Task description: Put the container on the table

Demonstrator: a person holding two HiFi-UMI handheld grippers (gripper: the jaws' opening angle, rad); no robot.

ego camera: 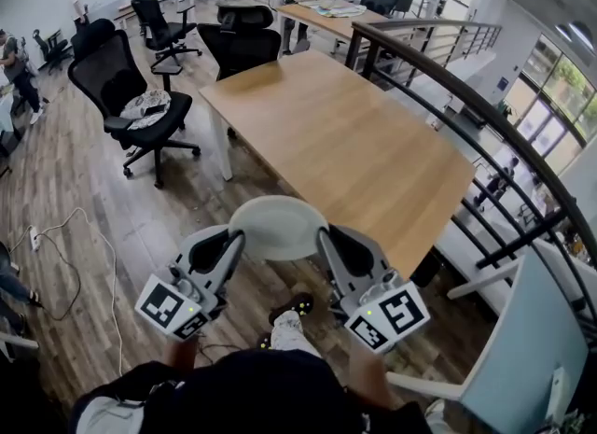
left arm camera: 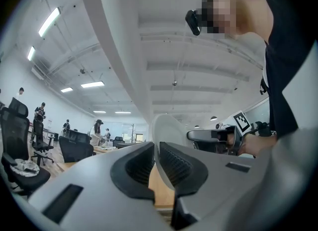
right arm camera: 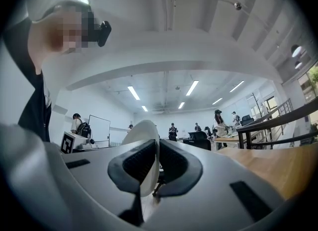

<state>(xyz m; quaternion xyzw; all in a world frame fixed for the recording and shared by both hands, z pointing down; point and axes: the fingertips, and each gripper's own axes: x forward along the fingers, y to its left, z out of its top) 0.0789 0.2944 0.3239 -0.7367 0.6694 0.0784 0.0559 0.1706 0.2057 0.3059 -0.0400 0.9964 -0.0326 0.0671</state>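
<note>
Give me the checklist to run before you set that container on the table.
1. Left gripper shut on the container rim: ok.
2. Right gripper shut on the opposite rim: ok.
3. Container over the table: not ok; it hangs over the floor, short of the near edge.
4. Tabletop nearest the container bare: ok.
5. Container empty: cannot tell.
</note>
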